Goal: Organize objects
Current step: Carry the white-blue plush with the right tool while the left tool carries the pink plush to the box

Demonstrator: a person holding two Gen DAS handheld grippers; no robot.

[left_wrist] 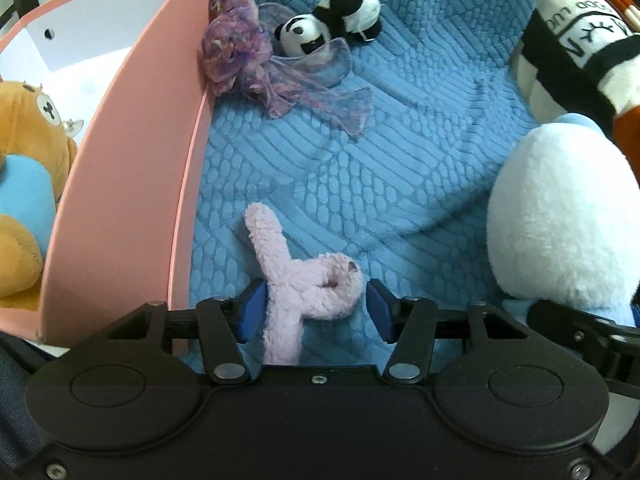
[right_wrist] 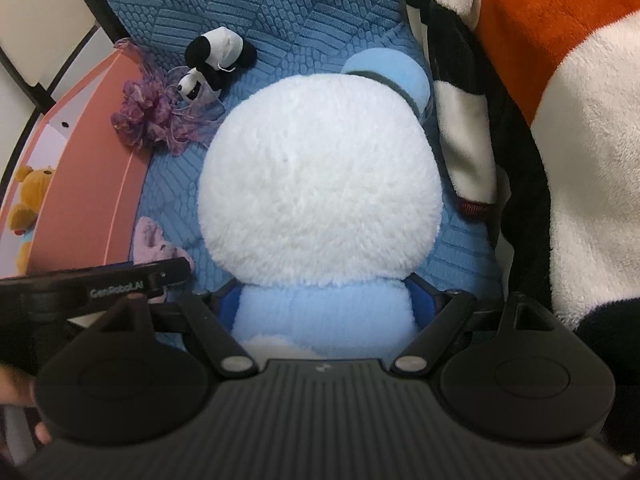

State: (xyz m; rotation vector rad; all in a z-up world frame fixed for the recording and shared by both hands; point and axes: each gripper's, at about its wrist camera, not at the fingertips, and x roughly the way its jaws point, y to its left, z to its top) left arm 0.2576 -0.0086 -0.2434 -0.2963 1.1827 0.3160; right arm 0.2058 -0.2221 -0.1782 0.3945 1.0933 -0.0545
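Note:
A pink plush toy [left_wrist: 296, 280] lies on the blue quilted cover [left_wrist: 360, 152]. My left gripper [left_wrist: 314, 308] is open around it, with its blue pads on either side and a small gap on the right. My right gripper [right_wrist: 322, 300] is shut on the light blue body of a big white-headed plush [right_wrist: 320, 184], which also shows in the left wrist view [left_wrist: 556, 216]. The pink plush also shows in the right wrist view [right_wrist: 150, 240], behind the left gripper's body.
A small panda plush [left_wrist: 332, 20] and a purple gauze scarf [left_wrist: 256, 60] lie at the back by the pink side board [left_wrist: 132, 152]. An orange bear plush [left_wrist: 24, 184] sits beyond that board. A large white, black and orange plush [right_wrist: 560, 100] fills the right.

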